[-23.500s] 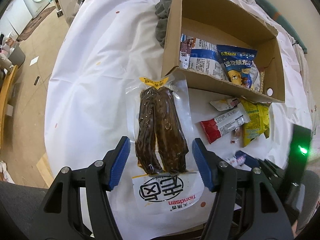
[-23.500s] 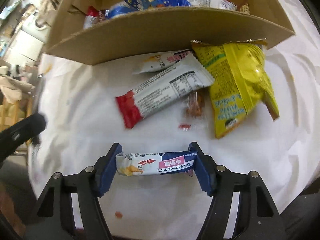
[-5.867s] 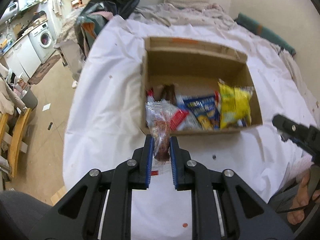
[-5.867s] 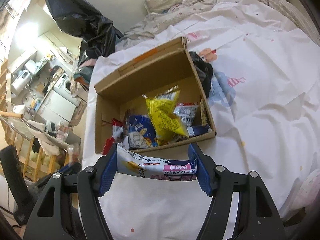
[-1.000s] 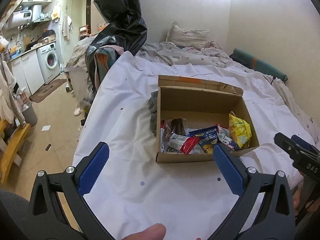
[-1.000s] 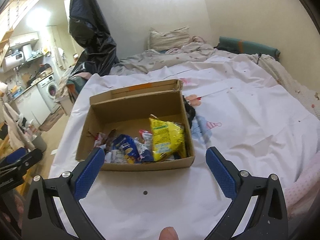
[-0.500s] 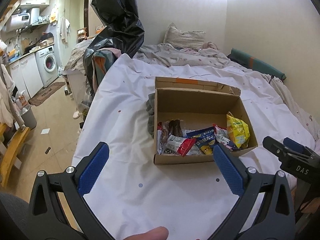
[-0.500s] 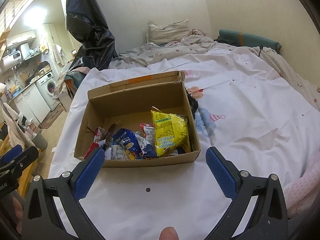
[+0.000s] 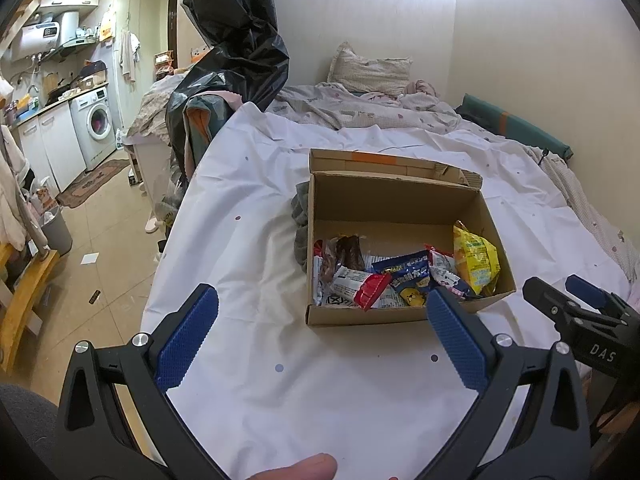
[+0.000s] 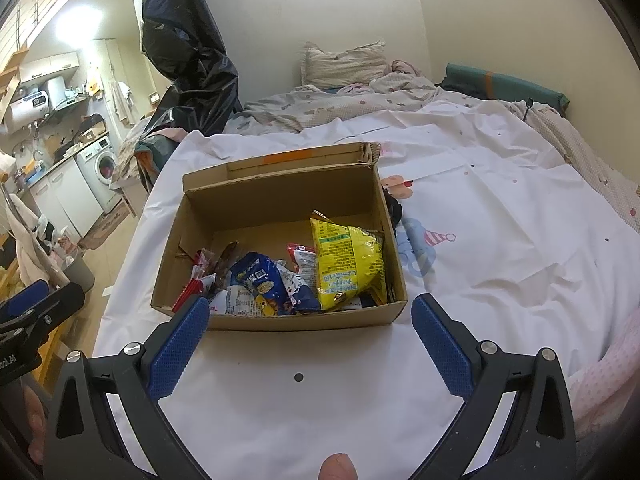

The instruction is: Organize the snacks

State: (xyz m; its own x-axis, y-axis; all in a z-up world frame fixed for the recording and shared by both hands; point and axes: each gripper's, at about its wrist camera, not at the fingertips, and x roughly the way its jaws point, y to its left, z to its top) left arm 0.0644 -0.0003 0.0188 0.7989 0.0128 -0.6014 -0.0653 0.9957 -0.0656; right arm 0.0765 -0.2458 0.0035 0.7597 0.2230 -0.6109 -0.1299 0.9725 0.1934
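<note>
Left tool [image 9: 322,334]: jaws spread wide, nothing between the blue pads. It hangs above the white sheet [image 9: 248,248] of the bed. Cardboard box [image 9: 360,316] lies at about 1 o'clock from it, near front wall just beyond the pad tips.

Box contents, left to right in the left wrist view: dark brown vacuum-packed snack [image 9: 348,252] leaning at the left wall, red-and-white bar [image 9: 362,286], blue bag with a yellow cartoon figure [image 9: 408,278], small red-white packet [image 9: 442,268], yellow bag [image 9: 476,260] propped against the right wall. All sit crowded in the front half; the rear half of the floor is bare cardboard.

Right tool [image 10: 310,334]: also fully open and empty. Box [image 10: 280,322] at 12 o'clock, long axis running 9-to-3 across the view, so I judge the right hand marginally better centred on it.

No snack visible on the sheet outside the box. Judgement: gathering looks complete; any further move would be tidying packets inside.
</note>
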